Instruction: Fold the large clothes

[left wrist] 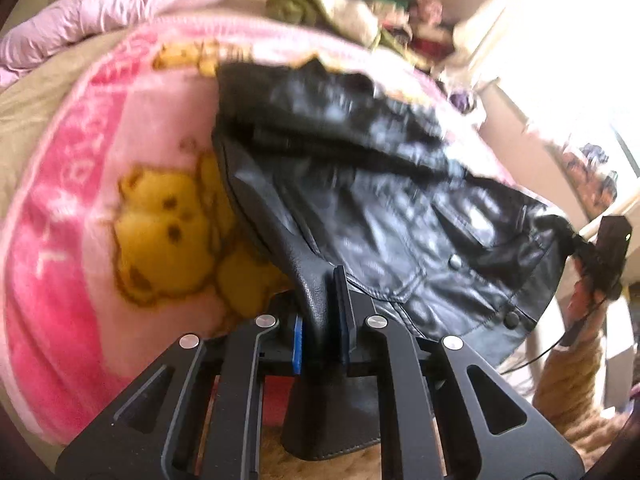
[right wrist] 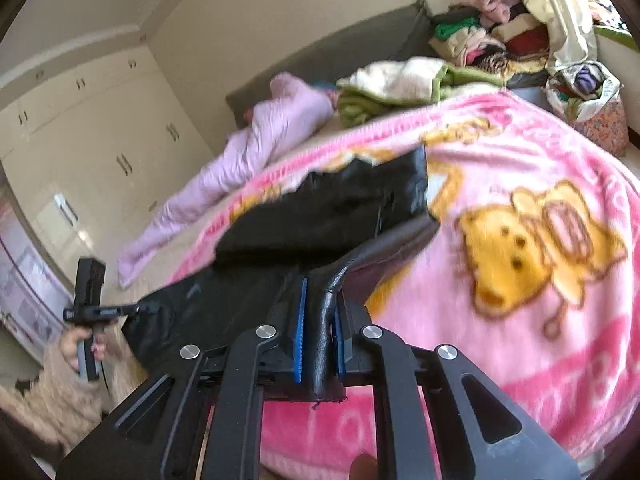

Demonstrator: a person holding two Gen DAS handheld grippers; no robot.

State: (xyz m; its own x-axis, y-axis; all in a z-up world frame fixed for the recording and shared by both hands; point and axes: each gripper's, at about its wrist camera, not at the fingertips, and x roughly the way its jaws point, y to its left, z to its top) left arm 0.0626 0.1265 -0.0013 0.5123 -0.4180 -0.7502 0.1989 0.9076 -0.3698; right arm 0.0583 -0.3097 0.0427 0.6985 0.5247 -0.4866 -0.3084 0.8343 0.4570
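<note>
Between each claw's blue pads you have the black leather jacket (left wrist: 360,184) clamped: left claw (left wrist: 320,320), right claw (right wrist: 320,320), pink blanket (right wrist: 540,168) beyond.

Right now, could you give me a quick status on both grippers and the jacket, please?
Left gripper shut on black jacket hem. Right gripper shut on it too. Jacket partly raised over pink blanket. Nothing in the way.

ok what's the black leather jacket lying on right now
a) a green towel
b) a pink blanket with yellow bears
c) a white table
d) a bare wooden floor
b: the black leather jacket lies across the pink blanket printed with yellow bears, its near edge pinched by the left gripper and the right gripper.
</note>
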